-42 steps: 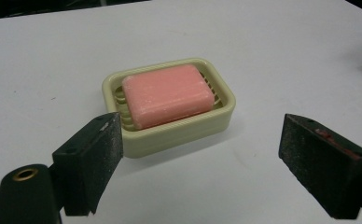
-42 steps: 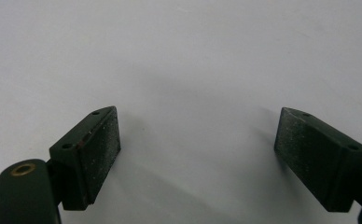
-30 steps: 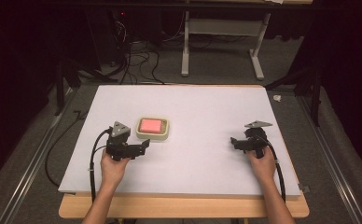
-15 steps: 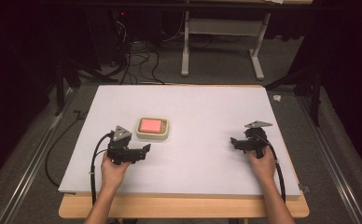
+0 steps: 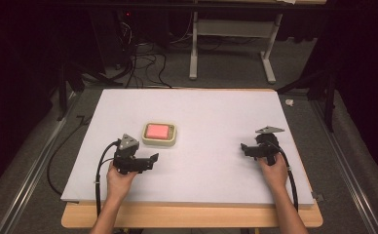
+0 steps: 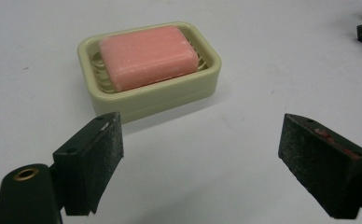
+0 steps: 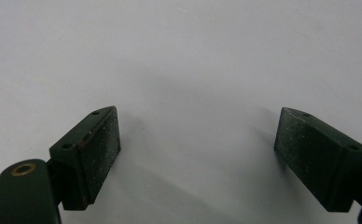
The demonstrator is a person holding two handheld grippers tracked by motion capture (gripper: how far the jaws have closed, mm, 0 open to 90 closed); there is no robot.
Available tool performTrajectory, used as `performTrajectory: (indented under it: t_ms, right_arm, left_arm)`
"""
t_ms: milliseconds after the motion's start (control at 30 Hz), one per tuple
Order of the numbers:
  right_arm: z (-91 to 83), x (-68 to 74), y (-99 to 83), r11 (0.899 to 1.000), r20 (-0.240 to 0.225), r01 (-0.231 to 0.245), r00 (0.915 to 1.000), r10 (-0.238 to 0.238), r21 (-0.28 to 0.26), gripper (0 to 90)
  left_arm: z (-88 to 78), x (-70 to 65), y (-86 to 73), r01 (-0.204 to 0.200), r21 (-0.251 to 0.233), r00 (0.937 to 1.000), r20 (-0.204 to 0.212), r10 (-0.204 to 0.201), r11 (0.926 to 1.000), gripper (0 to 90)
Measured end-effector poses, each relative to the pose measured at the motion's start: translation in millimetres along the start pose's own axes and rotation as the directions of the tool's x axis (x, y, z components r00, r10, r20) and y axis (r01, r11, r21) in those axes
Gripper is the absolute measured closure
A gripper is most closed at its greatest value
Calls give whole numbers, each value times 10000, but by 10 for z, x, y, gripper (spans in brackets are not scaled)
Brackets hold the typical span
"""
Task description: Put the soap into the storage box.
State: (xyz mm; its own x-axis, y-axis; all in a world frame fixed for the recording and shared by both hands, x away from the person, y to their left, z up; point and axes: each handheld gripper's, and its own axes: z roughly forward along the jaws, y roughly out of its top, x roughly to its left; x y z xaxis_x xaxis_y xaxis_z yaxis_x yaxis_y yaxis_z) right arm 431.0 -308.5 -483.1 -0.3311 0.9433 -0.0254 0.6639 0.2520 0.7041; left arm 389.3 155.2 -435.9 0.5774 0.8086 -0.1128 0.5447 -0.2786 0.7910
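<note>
Soap [image 6: 146, 56], pink, lies in a cream soap dish [image 6: 188, 88] on the white table [image 5: 216, 117], left of centre; the left gripper [image 5: 150, 160] sits just short of the dish, jaws wide apart and empty; the right gripper [image 5: 244, 148] rests well apart at the table's right, jaws likewise spread over bare surface.

- The left gripper [image 5: 150, 159] is a black block with a grey three-cornered plate on top and a black cable looping back beside the forearm.
- The right gripper [image 5: 244, 148] is the same build: black body, grey three-cornered plate, black cable trailing along the arm.
- Each gripper's jaws are two black wedge-shaped blocks with rough, speckled inner faces and small screw holes on top.
- A brass-coloured ring sits in the black mount at lower left of both gripper views.
- The forearms are bare, with no sleeves.
</note>
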Motion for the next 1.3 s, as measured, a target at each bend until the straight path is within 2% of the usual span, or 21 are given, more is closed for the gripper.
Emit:
performTrajectory:
  t_ms: [233, 600, 1067, 1300]
  right_arm:
    - [1, 1, 0, 10000, 8, -1, 10000, 1, -14, 149]
    - [0, 0, 0, 10000, 3, 2, 10000, -2, 2, 149]
    - [0, 1, 0, 10000, 6, 1, 10000, -1, 2, 149]
    - [-1, 0, 0, 10000, 8, 6, 10000, -6, 1, 149]
  left_arm:
    - [69, -30, -25, -101, 176, 9998, 147, 99, 9998, 147]
    - [177, -64, -86, -40, 404, 9996, 284, 29, 9992, 149]
    - [337, -136, -111, -271, 805, 9985, 499, 231, 9964, 151]
    - [414, -157, -125, -303, 956, 9986, 472, 259, 9950, 151]
